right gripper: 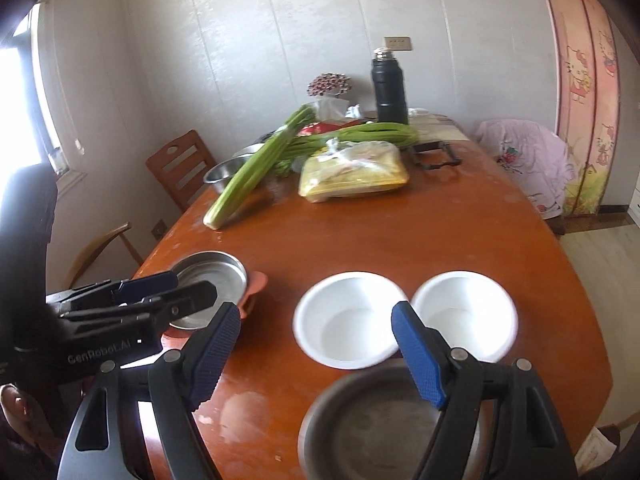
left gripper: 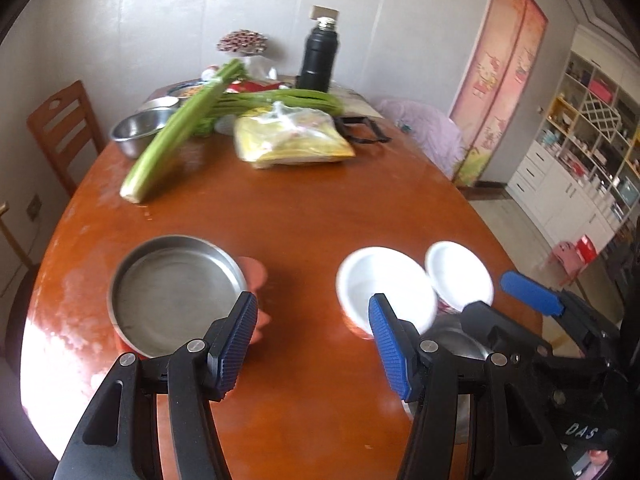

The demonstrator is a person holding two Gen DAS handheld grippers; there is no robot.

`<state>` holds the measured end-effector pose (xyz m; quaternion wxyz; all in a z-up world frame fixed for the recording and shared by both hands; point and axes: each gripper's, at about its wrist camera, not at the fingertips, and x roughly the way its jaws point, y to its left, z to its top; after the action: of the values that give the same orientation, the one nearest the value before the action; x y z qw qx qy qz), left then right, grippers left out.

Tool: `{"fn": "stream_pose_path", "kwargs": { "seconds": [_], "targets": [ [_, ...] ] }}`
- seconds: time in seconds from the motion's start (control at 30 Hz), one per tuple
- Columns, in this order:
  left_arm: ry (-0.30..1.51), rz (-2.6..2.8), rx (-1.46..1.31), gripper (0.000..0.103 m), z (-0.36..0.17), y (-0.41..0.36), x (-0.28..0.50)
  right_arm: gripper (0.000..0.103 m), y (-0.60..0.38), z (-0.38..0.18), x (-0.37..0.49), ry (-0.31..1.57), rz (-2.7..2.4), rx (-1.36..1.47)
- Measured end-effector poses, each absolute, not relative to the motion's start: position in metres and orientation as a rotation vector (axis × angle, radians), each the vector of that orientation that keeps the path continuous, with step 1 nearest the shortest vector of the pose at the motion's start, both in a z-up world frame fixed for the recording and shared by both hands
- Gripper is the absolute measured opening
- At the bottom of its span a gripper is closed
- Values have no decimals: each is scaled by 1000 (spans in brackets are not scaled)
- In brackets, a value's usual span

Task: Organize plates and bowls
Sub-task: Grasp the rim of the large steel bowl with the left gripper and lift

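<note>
Above the wooden surface [left gripper: 304, 216], both grippers' jaws gape empty over two white bowls [right gripper: 348, 320] and steel pans [left gripper: 176, 292].

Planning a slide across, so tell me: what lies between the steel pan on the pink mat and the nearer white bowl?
Nothing: between the steel pan and the white bowl only bare table shows, clearest in the right wrist view.

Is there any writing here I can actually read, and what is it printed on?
"GenRobot.AI": pale letters on the black body of the left gripper, seen from the right wrist view.
"DAS": white letters on the black body of the right gripper, seen from the left wrist view; possibly part of a longer word.
Yellow food package: any print is too blurred to read.
Wall plate behind the black flask: marks too small to read.
</note>
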<state>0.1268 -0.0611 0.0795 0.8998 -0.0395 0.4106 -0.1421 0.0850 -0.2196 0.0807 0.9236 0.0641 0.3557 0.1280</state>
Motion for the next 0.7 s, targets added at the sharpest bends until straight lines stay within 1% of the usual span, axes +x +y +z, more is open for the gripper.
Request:
{"fn": "stream_pose_path", "kwargs": {
  "seconds": [0.3, 0.7],
  "targets": [
    [869, -320, -43, 59, 72, -106, 112, 77, -275, 70, 67, 738, 214, 160],
    [954, -325, -14, 60, 29, -144, 96, 77, -309, 32, 47, 826, 200, 121]
  ]
}}
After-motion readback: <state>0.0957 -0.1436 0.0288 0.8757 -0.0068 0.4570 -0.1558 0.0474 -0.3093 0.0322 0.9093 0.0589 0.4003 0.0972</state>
